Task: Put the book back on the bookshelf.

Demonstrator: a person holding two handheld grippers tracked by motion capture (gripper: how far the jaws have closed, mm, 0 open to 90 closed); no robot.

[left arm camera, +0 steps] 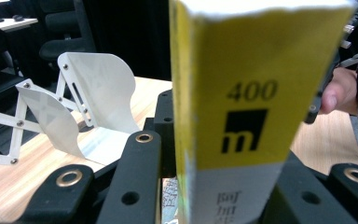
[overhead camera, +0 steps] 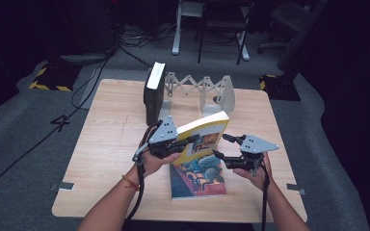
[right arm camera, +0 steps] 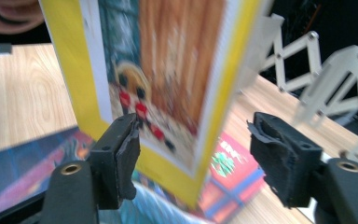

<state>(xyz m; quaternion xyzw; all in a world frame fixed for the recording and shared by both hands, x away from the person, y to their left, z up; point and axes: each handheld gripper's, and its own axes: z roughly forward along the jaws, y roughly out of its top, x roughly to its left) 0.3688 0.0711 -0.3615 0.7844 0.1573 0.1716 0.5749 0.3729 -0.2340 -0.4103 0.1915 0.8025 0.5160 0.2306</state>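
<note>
Tilting the yellow book point(overhead camera: 203, 134), left gripper point(overhead camera: 189, 140) clamped; right gripper point(overhead camera: 224, 146) apart.

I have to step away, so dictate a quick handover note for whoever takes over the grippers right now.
Left gripper: shut on the yellow book, holding it tilted above the table.
Right gripper: open, fingers either side of that book's edge, not pressing.
A second book lies flat beneath. A dark book stands at the rack.
Done: yellow book lifted.
Left: probably stand both books in the rack.
</note>
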